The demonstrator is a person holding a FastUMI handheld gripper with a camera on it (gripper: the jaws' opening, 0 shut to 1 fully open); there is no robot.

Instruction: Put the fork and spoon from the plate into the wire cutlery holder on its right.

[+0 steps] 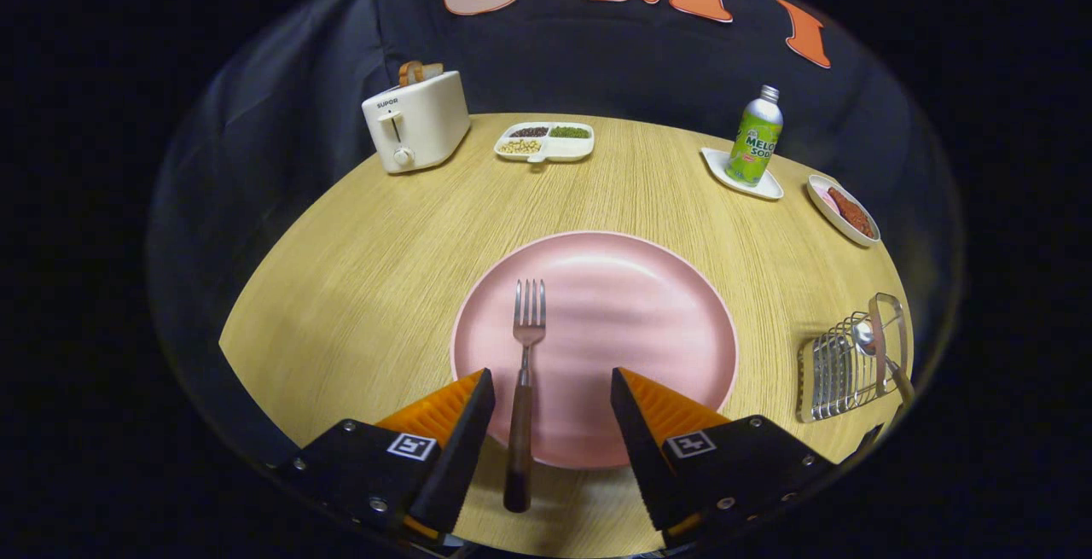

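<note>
The gripper (553,388) hangs low over the near side of the plate (631,320), with its fingers spread wide and pinching nothing. The fork (522,380) lies between them, closer to the left finger and not touching either one. Its tines point away from the gripper, resting on the plate, and its dark handle goes over the plate's near rim onto the table (358,286).

To the right of the plate, well apart from it, stands the wire holder (840,367). A spoon (879,350) is already inside it, its bowl visible among the wires. So I judge the task is about half done: the spoon is placed, and the fork is left to be picked up and carried over.

For moving there is good room. Between the plate and the holder the wood is bare, so the way to the right looks free. The holder sits close to the table's right edge, so the approach there needs some care not to push it off.

Far beyond the plate are a toaster (416,121), a divided tray (546,141), a soda bottle (754,136) on a small dish (768,188), and a food dish (845,211). All of them are well away from the path.
</note>
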